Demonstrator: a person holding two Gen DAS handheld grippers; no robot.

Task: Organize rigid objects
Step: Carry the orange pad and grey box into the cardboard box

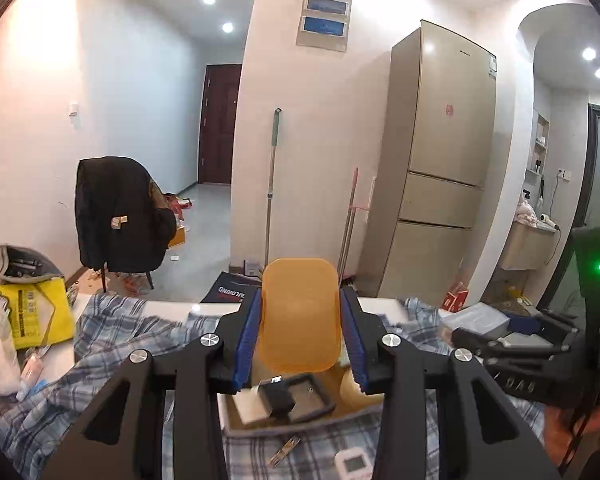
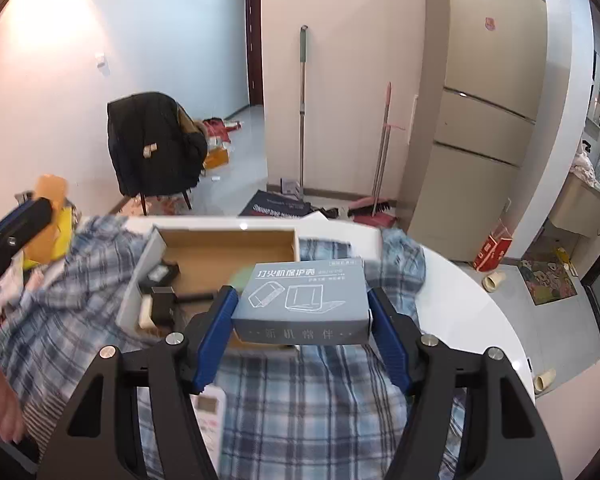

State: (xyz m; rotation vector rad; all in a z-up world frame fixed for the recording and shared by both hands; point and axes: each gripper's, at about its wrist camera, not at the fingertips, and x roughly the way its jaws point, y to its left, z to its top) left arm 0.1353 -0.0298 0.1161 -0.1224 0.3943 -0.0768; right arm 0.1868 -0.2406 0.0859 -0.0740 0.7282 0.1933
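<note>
- Grey box [image 2: 302, 300], printed with line drawings, sits pinched between the right gripper [image 2: 302, 312]'s blue pads, held above the checked cloth [image 2: 300, 392] on the table [image 2: 460, 292].
- Orange tub [image 1: 298, 316] is clamped likewise in the left gripper [image 1: 300, 320], raised over the cardboard tray [image 2: 228, 248].
- Judging by this, both items are mid-carry toward the tray, which already holds a black frame [image 1: 300, 394] and small blocks.
- Next, each load needs lowering into a free spot before the jaws spread.
- Both grippers point forward, roughly level, side by side.
- Beyond stand a chair [image 2: 152, 148] and a fridge [image 2: 488, 92].

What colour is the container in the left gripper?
Translucent orange container, clearest in the left wrist view.
</note>
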